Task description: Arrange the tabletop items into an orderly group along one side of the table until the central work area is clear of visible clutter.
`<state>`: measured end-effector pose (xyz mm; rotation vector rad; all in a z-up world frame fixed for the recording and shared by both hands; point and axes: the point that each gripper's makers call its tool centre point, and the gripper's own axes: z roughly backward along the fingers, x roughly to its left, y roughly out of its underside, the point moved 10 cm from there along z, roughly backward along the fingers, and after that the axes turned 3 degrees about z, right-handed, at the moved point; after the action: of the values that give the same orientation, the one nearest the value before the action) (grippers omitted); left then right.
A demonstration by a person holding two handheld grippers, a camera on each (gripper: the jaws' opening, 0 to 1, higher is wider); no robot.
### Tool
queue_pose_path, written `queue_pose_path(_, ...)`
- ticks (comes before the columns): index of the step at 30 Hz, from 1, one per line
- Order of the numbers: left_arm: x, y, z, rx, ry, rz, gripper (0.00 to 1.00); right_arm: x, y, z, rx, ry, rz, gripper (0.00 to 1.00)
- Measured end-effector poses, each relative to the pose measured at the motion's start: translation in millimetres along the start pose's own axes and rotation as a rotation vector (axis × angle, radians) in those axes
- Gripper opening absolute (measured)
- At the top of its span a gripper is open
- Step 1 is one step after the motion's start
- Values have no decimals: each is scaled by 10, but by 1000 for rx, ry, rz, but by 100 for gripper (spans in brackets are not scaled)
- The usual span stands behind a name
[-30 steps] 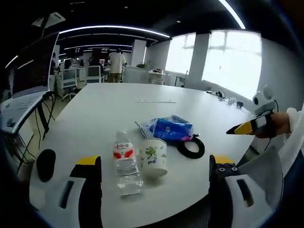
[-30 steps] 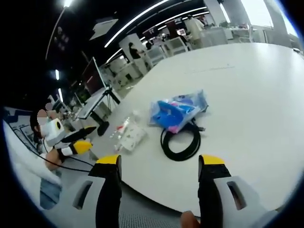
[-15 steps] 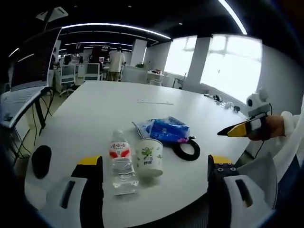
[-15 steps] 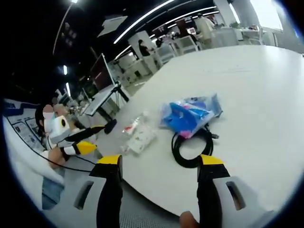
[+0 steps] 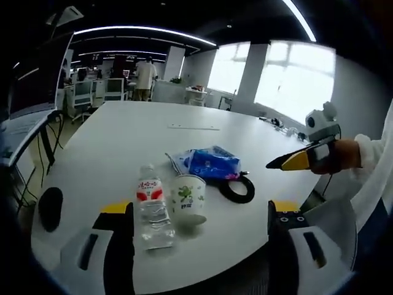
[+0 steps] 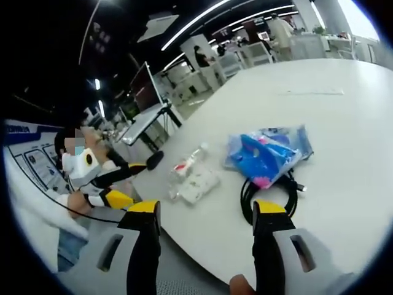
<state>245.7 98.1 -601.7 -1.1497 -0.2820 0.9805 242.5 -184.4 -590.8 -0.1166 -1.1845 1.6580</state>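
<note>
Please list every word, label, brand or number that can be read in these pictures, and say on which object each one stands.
None can be read.
Clear plastic water bottle: red-and-white label, characters too blurred.
White paper cup: green print, small text below it too small.
Blue plastic packet: printing blurred.
Wall poster: lettering at its top edge unclear.

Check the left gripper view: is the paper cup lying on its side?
No, the paper cup stands upright on the table, right beside the water bottle.
</note>
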Motion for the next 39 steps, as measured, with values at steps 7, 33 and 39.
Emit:
queue_pose_path(7,13,0,4,1,-13,-4,91,14,-62,-91,13,-35,22,58)
queue_pose_path(33,32,28,-10,26,-34,-4,92,-24,-221,-436,73,-105,82,55)
queue_pose_path(39,31,42,-22,39,-38,-15,92,-34,-262,-513,85,-105,86,53)
